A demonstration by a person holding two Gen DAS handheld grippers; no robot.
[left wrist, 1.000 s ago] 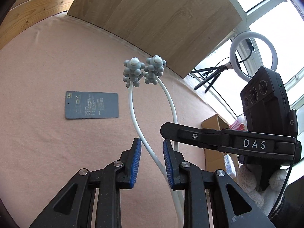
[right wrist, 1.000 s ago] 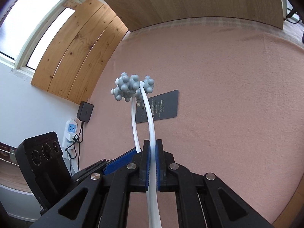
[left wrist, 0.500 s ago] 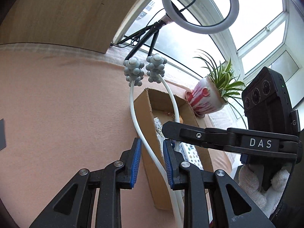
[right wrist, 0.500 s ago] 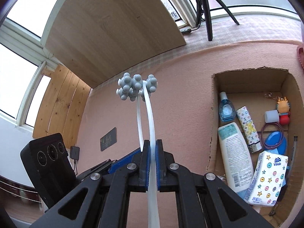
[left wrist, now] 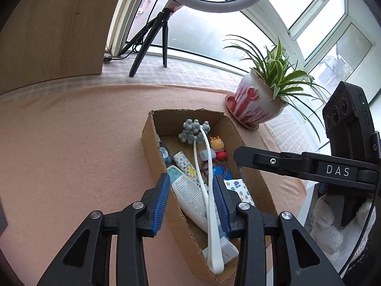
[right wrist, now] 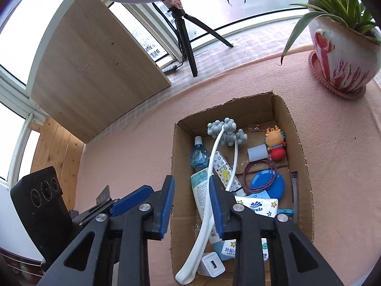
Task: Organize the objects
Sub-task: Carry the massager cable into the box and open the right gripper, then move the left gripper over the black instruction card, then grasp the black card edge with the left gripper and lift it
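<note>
Cardboard open-top box (right wrist: 298, 143) sits on pink felt tabletop (left wrist: 71, 143), ahead of both jaws. White two-pronged massager with grey knobbly heads (right wrist: 215, 166) was clamped in right gripper (right wrist: 191, 205) half a second ago; now it lies in the box across the white lotion tube (left wrist: 190, 195). Right jaws released, left gripper (left wrist: 190, 202) spread too, holding nothing. Drop looks done, so that item is organized.

Worktop (right wrist: 345, 166): pink cloth, matt, slightly napped. Box (right wrist: 177, 166): brown cardboard, rough torn edges. Massager (right wrist: 215, 152): smooth white plastic stems, matt grey knobs. Pot (right wrist: 343, 54): glossy glazed ceramic. Panel (right wrist: 95, 71): pale wood-grain, matt. Gripper pads (left wrist: 162, 202): ribbed blue rubber
</note>
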